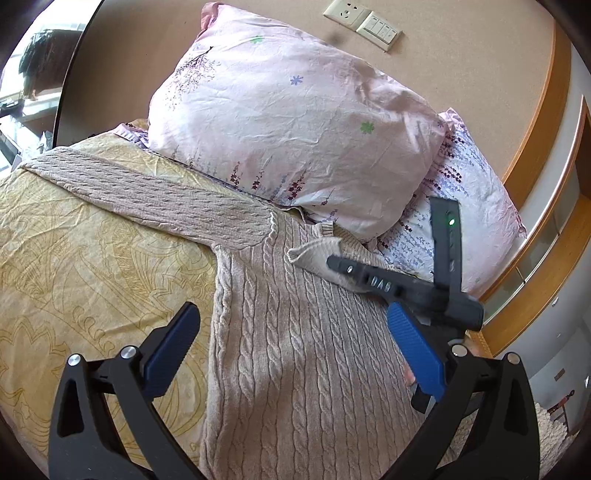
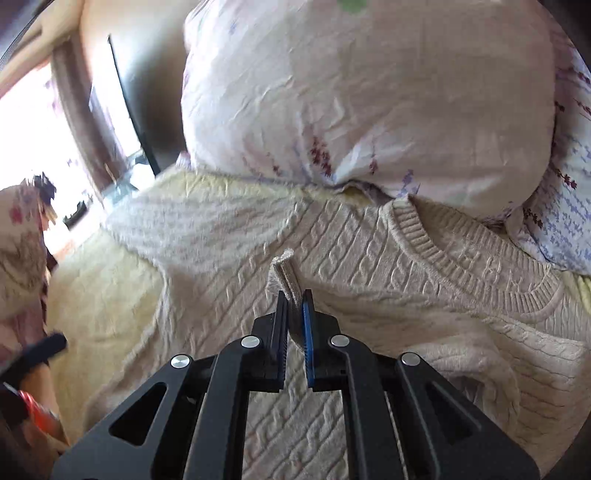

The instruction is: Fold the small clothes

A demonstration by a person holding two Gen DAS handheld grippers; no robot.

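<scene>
A beige cable-knit sweater [image 1: 295,332] lies flat, front up, on a yellow patterned bedspread [image 1: 92,258], its ribbed round collar [image 2: 461,258] towards 12 o'clock & just beside a pink floral pillow [image 1: 288,122] that leans on the tan padded headboard [image 1: 461,74]. One sleeve runs out to abt 10 o'clock in the left wrist view. Left gripper [image 1: 291,343] hovers over the sweater body w/ its blue-padded jaws spread wide, nothing between them. Right gripper [image 2: 295,306] is pinched tight on a ribbed cuff [image 2: 286,275] of the other sleeve, which sticks up past the pads at 12 o'clock (same cuff shows at abt 2 o'clock in the left view, lifted off the chest). A white wall socket & switch plate [image 1: 364,22] sits on the headboard at 1 o'clock.
</scene>
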